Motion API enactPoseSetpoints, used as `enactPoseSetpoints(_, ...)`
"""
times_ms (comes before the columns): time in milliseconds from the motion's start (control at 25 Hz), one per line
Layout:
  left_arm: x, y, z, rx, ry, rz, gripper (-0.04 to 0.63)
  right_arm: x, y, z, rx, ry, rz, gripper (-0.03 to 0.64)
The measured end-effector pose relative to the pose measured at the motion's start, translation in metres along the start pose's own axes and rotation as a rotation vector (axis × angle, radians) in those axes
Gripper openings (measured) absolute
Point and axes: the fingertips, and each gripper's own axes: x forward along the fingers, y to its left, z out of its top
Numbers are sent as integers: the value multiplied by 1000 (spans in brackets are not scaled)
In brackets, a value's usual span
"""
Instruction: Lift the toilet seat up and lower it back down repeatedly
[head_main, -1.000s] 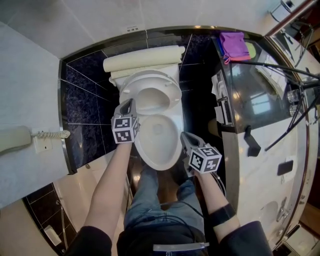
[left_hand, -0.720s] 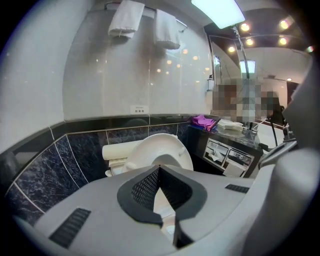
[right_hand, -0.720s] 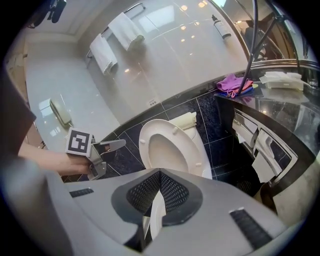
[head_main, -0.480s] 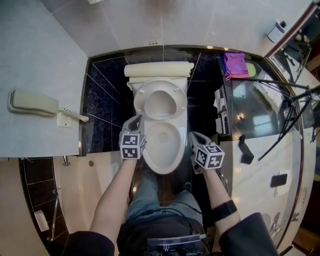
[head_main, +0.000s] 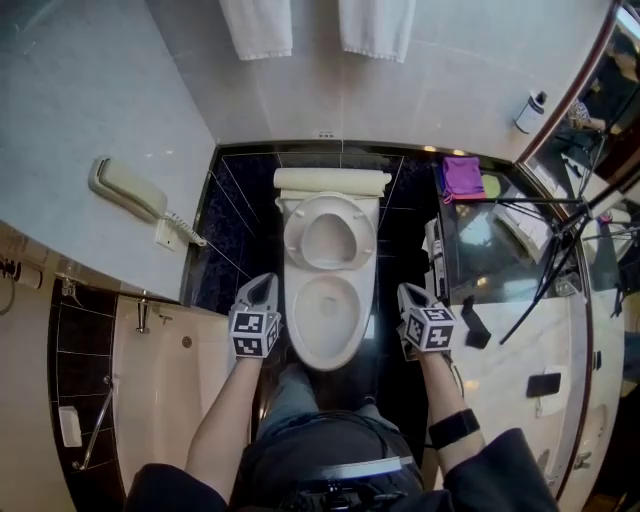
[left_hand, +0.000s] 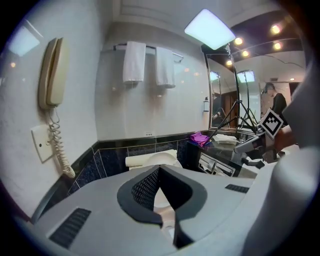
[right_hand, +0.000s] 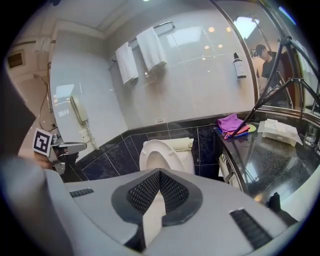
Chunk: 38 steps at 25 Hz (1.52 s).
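The white toilet stands in the middle of the head view with its seat (head_main: 329, 238) raised, leaning back against the cream tank (head_main: 332, 181). The bowl (head_main: 327, 322) is uncovered. My left gripper (head_main: 262, 287) hovers at the bowl's left side, shut and empty, clear of the seat. My right gripper (head_main: 409, 294) hangs at the bowl's right side, also shut with nothing in it. Past the closed tips of the left gripper (left_hand: 159, 169) I see a sliver of seat (left_hand: 165, 159). Beyond the closed right gripper (right_hand: 160, 172) rises the upright seat (right_hand: 159, 156).
A wall phone (head_main: 130, 189) with a coiled cord hangs at the left. Two white towels (head_main: 256, 25) hang above. A dark glass counter (head_main: 500, 250) at the right carries a purple cloth (head_main: 462, 176), with tripod legs (head_main: 560, 240) over it. My knees are just below the bowl.
Both grippers have drawn back from the toilet and risen; the left one left the raised seat's edge. The seat stays up. The head view now takes in more wall.
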Motion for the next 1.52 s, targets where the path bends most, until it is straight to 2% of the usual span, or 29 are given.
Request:
enactPoseSetpoints(280, -46, 9, 17, -60, -59, 43, 0, -31, -1, 15, -25, -37, -18, 15)
enactPoseSetpoints(680, -85, 1, 8, -103, -70, 61, 0, -64, -7, 26, -93, -64, -74, 14)
enactPoseSetpoints(1080, -105, 0, -6, -121, -60, 77, 0, -77, 3, 15, -129, -46, -57, 14)
enactPoseSetpoints(1520, -123, 6, -12, -96, -57, 86, 0, -77, 18, 9, -140, -43, -43, 14)
